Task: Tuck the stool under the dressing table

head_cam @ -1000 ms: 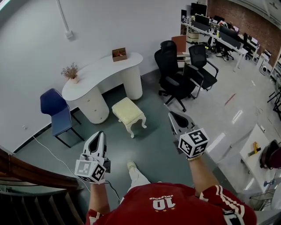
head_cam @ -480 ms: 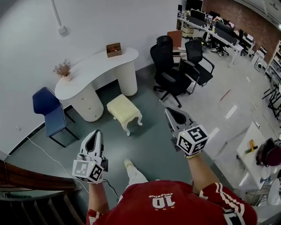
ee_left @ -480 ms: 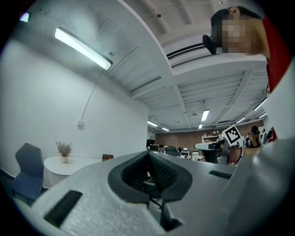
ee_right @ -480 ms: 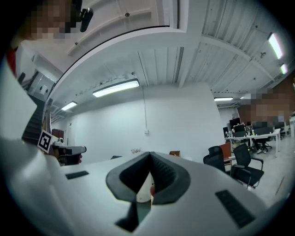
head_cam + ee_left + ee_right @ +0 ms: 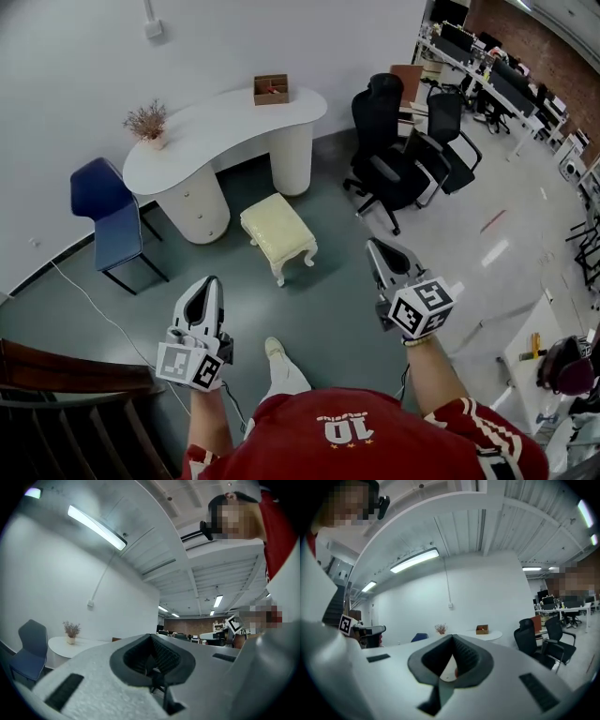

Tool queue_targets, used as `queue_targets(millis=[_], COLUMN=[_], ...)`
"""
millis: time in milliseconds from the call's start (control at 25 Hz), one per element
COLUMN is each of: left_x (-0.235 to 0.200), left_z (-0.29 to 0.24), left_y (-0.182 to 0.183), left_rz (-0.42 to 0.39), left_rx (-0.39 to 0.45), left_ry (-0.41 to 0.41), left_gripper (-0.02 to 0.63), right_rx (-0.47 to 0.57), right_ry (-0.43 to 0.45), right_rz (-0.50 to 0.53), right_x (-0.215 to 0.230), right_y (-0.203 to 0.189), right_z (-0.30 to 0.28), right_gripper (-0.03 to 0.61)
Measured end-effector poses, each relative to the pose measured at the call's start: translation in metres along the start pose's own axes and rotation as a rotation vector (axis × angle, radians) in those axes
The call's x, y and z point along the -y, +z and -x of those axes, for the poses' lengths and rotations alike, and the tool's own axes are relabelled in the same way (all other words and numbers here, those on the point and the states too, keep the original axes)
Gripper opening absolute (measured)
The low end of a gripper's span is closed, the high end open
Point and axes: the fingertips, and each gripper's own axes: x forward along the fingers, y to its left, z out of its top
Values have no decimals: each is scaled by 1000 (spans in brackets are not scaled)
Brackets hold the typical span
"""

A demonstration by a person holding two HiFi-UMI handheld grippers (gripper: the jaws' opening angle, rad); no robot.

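In the head view a cream padded stool [image 5: 278,232] with curved white legs stands on the grey-green floor, out in front of the white curved dressing table [image 5: 225,131]. Both grippers hang in the air short of the stool and touch nothing. My left gripper [image 5: 208,283] is at the lower left and my right gripper [image 5: 376,247] at the right of the stool. Each is shut and holds nothing. The left gripper view shows closed jaws [image 5: 151,638] and the table [image 5: 70,646] far off. The right gripper view shows closed jaws [image 5: 452,640] and the table [image 5: 487,633] beyond.
A blue chair [image 5: 108,211] stands left of the table. Black office chairs [image 5: 394,159] stand to its right. A wooden box [image 5: 271,89] and a dried plant [image 5: 148,127] sit on the tabletop. A stair railing [image 5: 56,366] is at lower left, with a cable [image 5: 103,309] on the floor.
The person has stepped forward. Both grippers have come a little nearer the stool, and the railing has dropped lower in view. Both stayed shut.
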Motion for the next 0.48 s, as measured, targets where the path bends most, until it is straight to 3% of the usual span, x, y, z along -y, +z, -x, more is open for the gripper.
queue_targets(millis=[200,480], left_x=[-56,-117], left_z=[-25,-76], left_y=[-6,12], left_rz=[18,-10], left_rx=[-13,-33], left_ry=[54,34], left_gripper=[0,0], right_rx=[-18,-13], right_ry=[22,6], right_rz=[2,-2], right_x=[-3,5], right_y=[-11,12], right_z=[-62,-135], right_gripper=[5,5])
